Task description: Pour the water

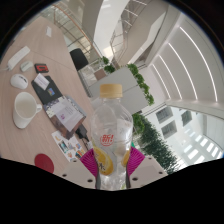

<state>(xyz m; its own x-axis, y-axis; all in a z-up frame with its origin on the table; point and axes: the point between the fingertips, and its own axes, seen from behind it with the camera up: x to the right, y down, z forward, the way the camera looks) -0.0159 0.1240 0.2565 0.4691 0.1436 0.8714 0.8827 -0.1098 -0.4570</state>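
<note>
A clear plastic bottle (110,130) with a white cap and a red and orange label stands upright between my fingers. My gripper (110,160) is shut on the bottle, both pink pads (90,160) pressing its sides. The bottle is held up above a light table (40,70). A white cup (24,112) stands on the table to the left of the bottle. The bottle's lower part is hidden behind the gripper body.
On the table lie a white box (20,80), a small red and white pack (42,69), papers and cards (68,120) and a red round thing (43,160). Green plants (140,85) line a railing to the right, with an open atrium beyond.
</note>
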